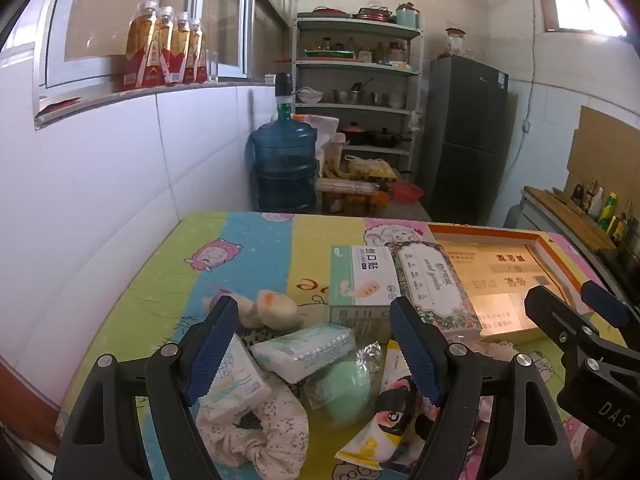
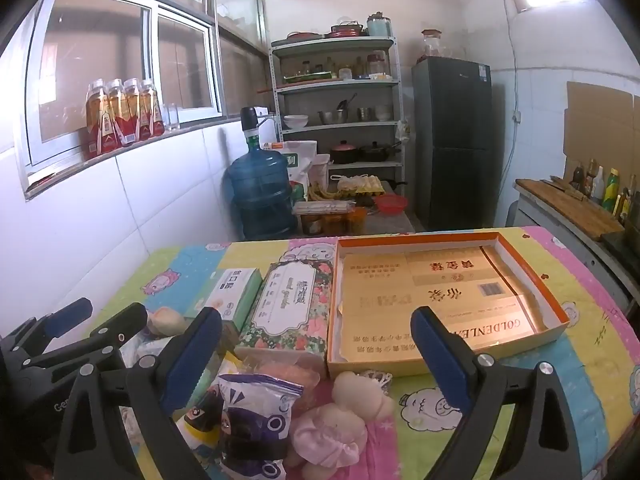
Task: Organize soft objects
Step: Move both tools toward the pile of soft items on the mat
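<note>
I am holding my left tool spread wide and empty above the near-left heap of soft things on the cartoon-print cloth surface: a white plastic-wrapped tissue pack, a round mint-green sponge puff, a cream floral fabric scrunchie and a peach-and-cream plush toy. My right tool is likewise hanging released, gripping nothing, over a pink frilly scrunchie, a cream plush doll and a purple-and-white snack-style pouch. The shallow orange-rimmed cardboard box tray is lying far right, empty of soft items; a floral tissue box and a green-and-white carton are standing just left of it.

I judge that sorting is only beginning, with every soft piece outside the tray. Next, I am expecting to lower one tool onto a single item, probably the plush doll nearest the tray, close gently since it will squash, then carry it over the rim.
</note>
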Available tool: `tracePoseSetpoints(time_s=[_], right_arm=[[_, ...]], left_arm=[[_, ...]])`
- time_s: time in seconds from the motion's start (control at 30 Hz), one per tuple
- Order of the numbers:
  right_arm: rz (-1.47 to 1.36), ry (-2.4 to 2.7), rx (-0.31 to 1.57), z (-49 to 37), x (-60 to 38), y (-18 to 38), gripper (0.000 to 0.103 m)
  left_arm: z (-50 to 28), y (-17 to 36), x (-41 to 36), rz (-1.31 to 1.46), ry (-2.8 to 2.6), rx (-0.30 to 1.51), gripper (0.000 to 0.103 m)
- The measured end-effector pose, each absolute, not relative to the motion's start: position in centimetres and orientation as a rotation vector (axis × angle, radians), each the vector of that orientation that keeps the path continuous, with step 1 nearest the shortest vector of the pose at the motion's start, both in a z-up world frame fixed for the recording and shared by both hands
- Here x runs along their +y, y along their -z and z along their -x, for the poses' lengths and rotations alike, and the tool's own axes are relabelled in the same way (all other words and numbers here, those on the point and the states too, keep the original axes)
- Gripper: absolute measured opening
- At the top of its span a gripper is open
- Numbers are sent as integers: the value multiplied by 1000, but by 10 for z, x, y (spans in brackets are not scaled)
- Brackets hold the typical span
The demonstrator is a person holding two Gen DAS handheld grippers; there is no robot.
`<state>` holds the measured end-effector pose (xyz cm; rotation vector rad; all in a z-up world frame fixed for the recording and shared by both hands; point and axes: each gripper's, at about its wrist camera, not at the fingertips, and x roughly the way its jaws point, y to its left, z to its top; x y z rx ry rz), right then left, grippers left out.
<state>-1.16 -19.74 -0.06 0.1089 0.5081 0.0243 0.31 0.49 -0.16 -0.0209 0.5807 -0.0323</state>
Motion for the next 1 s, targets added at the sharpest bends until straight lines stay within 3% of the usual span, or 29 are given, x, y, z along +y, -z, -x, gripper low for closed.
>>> tracePoseSetpoints(time_s=[1.0], right_arm=[[-95, -54, 523, 15, -195, 3, 96]], left_arm=[[-2, 6, 5, 19, 30, 585, 80]])
